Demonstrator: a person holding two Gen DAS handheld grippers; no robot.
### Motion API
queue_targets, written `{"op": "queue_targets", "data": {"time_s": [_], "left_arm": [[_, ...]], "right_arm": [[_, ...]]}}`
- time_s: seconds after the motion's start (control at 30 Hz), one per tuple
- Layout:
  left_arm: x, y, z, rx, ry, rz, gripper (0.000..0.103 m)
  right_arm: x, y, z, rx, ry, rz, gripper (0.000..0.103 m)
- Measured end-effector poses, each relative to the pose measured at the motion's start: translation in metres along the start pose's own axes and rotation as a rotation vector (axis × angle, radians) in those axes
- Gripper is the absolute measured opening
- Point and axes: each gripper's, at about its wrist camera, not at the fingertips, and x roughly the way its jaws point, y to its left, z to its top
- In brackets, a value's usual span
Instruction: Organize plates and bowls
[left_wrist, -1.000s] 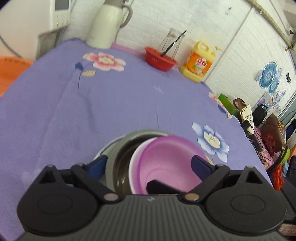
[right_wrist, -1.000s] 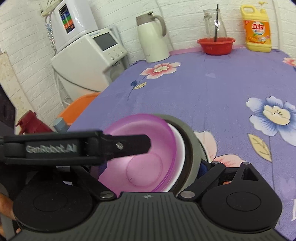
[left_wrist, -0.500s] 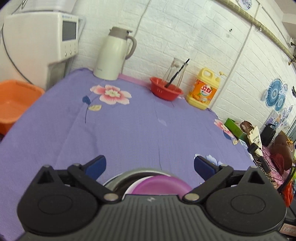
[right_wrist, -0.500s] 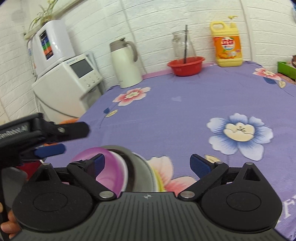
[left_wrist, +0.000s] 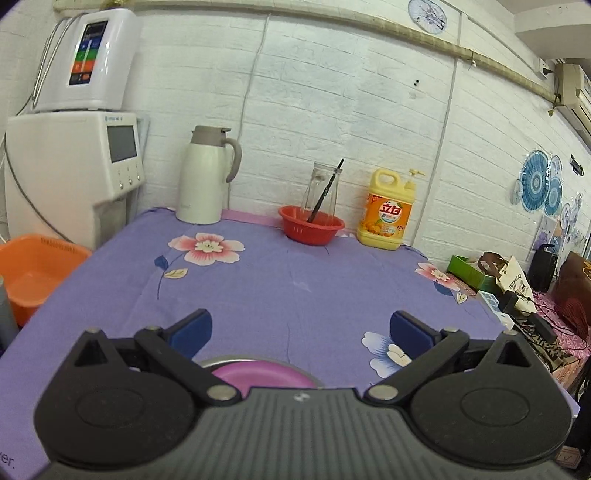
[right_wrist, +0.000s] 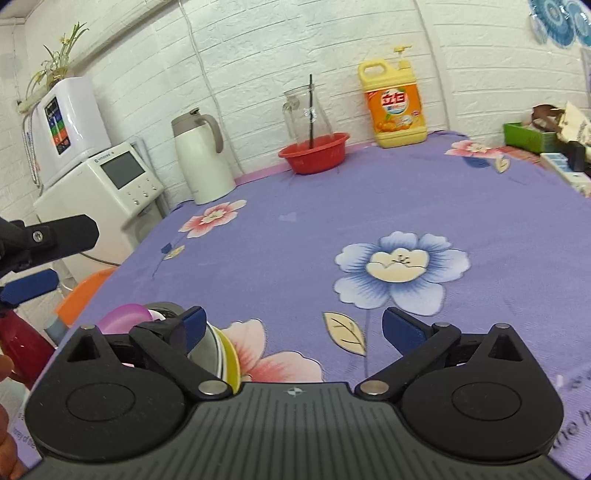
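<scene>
Two spread grippers above nested pink bowl (left_wrist: 264, 373)

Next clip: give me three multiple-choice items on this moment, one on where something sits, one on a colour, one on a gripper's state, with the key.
1. Where does the glass jar stand?
A. In the red basin
B. On the cloth beside the kettle
C. On top of the soap bottle

2. What colour is the top bowl of the stack?
A. Yellow
B. Pink
C. Green

3. How are the left gripper and the right gripper?
A. Both shut on a bowl
B. Left shut, right open
C. Both open, holding nothing

Key:
1. A, the jar's base sits inside the basin's rim by the wall.
2. B, a pink bowl shows at the top, nested in the grey one, in both views.
3. C, each view shows blue pads spread wide with only cloth between them.
</scene>
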Motion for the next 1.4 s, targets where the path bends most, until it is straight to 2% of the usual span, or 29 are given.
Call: {"op": "queue_targets", "data": {"time_s": [0.1, 0.27, 0.47, 0.7, 0.93, 1.07, 1.23, 1.4], "left_arm": [[-0.009, -0.005, -0.005, 0.007, 0.0, 0.004, 0.102], [-0.029, -0.01, -0.016, -0.002, 0.003, 0.007, 0.102], [-0.064, -0.022, -0.041, 0.056, -0.002, 0.029, 0.102], [-0.097, -0.032, -0.074, 0.103, 0.02, 0.046, 0.103], [-0.139, -0.03, -0.094, 0.115, -0.02, 0.049, 0.103], [-0.143, -0.031, -0.098, 0.132, -0.023, 0.063, 0.103], [-0.139, -0.036, -0.1, 0.173, -0.028, 0.124, 0.103], [-0.143, -0.037, -0.099, 0.161, -0.031, 0.103, 0.103]], "right_arm": [[-0.008, -0.001, -0.006, 0.012, 0.02, -0.064, 0.103], [-0.029, -0.007, -0.018, 0.014, 0.008, -0.102, 0.103], [-0.065, -0.007, -0.036, 0.017, -0.037, -0.094, 0.103], [-0.096, -0.01, -0.069, 0.026, -0.042, -0.09, 0.103], [-0.125, -0.005, -0.087, 0.026, -0.085, -0.102, 0.103], [-0.133, -0.002, -0.09, 0.004, -0.108, -0.107, 0.103], [-0.136, -0.001, -0.087, -0.002, -0.114, -0.099, 0.103], [-0.155, 0.004, -0.091, -0.032, -0.164, -0.12, 0.103]]}}
